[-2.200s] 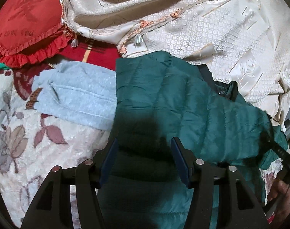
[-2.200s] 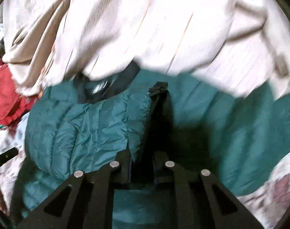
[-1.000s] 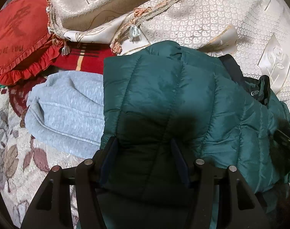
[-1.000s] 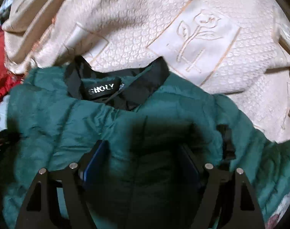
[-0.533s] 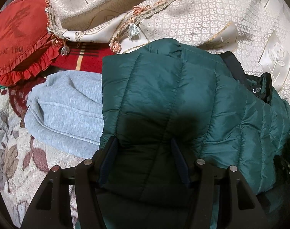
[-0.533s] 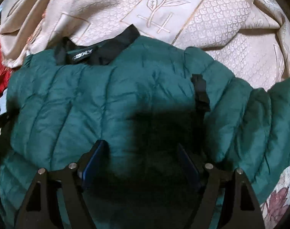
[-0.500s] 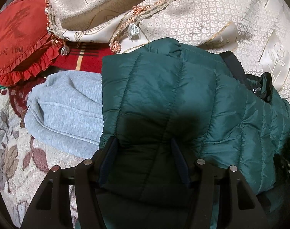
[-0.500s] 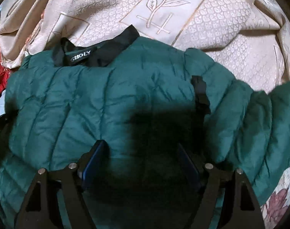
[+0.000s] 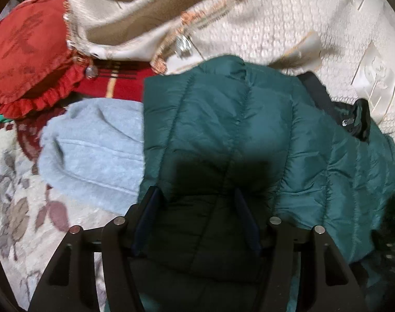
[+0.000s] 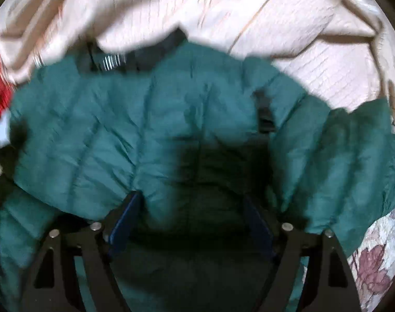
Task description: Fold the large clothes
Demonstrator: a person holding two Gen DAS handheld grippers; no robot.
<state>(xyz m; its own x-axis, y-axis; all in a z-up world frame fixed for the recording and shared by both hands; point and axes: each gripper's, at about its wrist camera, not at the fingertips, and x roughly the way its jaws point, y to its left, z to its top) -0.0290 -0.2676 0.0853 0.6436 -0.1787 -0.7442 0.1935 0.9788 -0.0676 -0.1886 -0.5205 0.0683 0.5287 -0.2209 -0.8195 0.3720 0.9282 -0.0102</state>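
The green puffer jacket [image 9: 236, 135] lies folded over itself on the bed, filling the centre and right of the left wrist view. Its black collar [image 9: 353, 119] sits at the right edge of that frame, against the cream bedspread [image 9: 301, 26] that covers the upper half. To the left of the jacket, touching its edge, lies a pale blue garment [image 9: 93, 150]. A red frilled cushion [image 9: 28, 59] is in the upper left, and a floral sheet [image 9: 12, 208] shows in the lower left.

The left gripper [image 9: 197, 202] is at the bottom centre, jaws spread, with the shaded jacket fabric lying between them; the pads do not pinch it.

In the right wrist view, which is blurred, the jacket [image 10: 119, 130] spans the frame from left to right, its collar [image 10: 155, 52] at the upper centre against the bedspread [image 10: 249, 13]. A dark strap or tab [image 10: 265, 109] lies on the jacket right of centre. The right gripper [image 10: 194, 208] is at the bottom centre, and its jaws have just been opening: they stand wide, with jacket fabric bulging between them but not clamped. A patch of sheet [image 10: 379, 260] shows in the lower right.
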